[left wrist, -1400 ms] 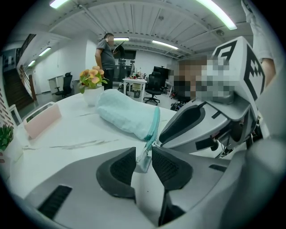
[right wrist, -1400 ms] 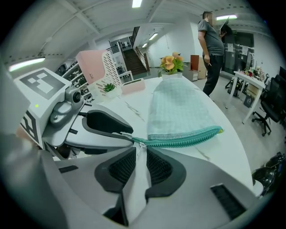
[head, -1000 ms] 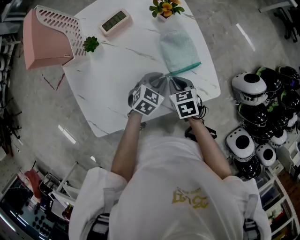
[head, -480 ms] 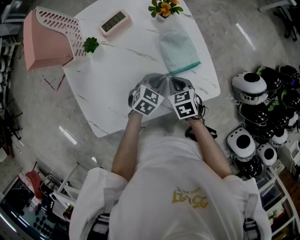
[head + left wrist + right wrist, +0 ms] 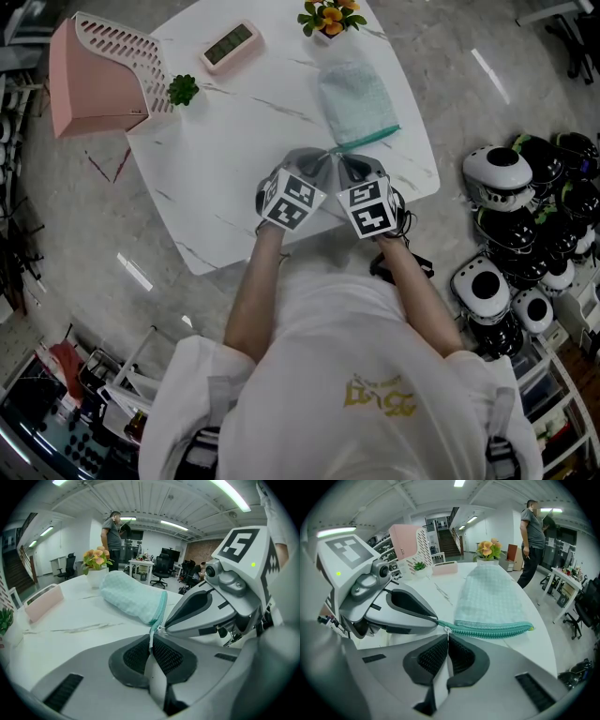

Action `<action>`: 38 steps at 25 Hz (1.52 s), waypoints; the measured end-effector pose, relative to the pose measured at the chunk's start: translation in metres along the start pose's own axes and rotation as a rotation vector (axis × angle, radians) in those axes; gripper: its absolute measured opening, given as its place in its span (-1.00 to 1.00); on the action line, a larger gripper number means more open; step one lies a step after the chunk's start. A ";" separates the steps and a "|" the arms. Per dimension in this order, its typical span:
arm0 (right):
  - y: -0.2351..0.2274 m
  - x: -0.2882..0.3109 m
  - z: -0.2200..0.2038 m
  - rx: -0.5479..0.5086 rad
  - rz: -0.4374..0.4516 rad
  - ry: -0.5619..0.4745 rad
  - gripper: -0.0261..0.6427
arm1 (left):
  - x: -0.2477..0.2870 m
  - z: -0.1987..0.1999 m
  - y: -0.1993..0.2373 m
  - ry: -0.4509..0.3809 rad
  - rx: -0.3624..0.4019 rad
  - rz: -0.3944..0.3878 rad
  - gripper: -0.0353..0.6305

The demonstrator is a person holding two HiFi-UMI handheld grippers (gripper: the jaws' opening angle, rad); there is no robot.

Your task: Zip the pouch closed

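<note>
A mint-green waffle pouch point(image 5: 356, 98) lies on the white marble table point(image 5: 216, 159), its teal zipper point(image 5: 492, 630) along the near edge. Both grippers meet at the pouch's near left corner. My left gripper point(image 5: 151, 641) is shut on the teal fabric end of the zipper; in the right gripper view it shows at the left point(image 5: 433, 619). My right gripper point(image 5: 448, 639) is shut on the small silver zipper pull point(image 5: 447, 630), right beside the left jaws. In the head view the marker cubes hide most of the left gripper point(image 5: 323, 157) and the right gripper point(image 5: 343, 159).
A pink slotted rack point(image 5: 94, 80), a small green plant point(image 5: 182, 89), a digital clock point(image 5: 228, 42) and a flower pot point(image 5: 330, 17) stand at the table's far side. Several helmets point(image 5: 506, 173) lie on the floor to the right. A person point(image 5: 532, 531) stands beyond the table.
</note>
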State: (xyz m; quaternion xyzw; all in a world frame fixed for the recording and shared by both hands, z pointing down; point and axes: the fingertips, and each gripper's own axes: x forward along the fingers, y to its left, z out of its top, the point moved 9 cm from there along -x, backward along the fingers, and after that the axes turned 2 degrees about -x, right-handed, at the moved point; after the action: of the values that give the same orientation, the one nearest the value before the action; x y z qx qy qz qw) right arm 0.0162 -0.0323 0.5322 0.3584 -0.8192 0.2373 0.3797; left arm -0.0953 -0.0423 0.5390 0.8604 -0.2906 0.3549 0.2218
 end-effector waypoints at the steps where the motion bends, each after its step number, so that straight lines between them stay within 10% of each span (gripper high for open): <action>1: 0.000 0.000 0.000 -0.003 0.001 0.003 -0.87 | 0.000 0.000 0.000 -0.001 -0.001 0.001 -0.77; 38: 0.005 0.002 0.009 -0.083 0.004 0.018 -0.87 | -0.011 -0.010 0.011 -0.023 -0.047 0.003 -0.78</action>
State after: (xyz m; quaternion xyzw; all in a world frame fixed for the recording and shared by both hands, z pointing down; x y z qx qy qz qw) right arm 0.0077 -0.0362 0.5274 0.3387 -0.8255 0.2073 0.4011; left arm -0.1137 -0.0409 0.5388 0.8586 -0.3027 0.3383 0.2382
